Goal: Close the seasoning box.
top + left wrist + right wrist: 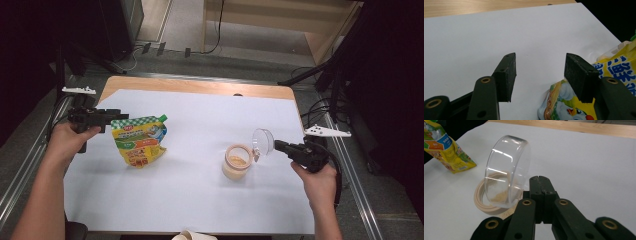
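A yellow and green snack pouch (pixel 139 142) lies on the left of the white sheet (pixel 200 120). My left gripper (pixel 112 119) hovers at its upper left corner. In the left gripper view that gripper (pixel 540 65) stands open over bare sheet, and the pouch (pixel 614 72) lies beside and under its right jaw. A short beige jar (pixel 237 161) with tan powder inside stands right of centre. My right gripper (pixel 277 146) holds a clear round lid (pixel 263 141) on edge just above the jar's right side. In the right gripper view the jaws (pixel 539 178) are shut, the lid (pixel 506 170) stands at their left, and the jar (pixel 482 200) shows behind it.
The white sheet covers a wooden table (pixel 200 86) with metal rails along both sides. A pale paper object (pixel 192 235) pokes in at the near edge. Dark stands and cables crowd the floor behind and to the right.
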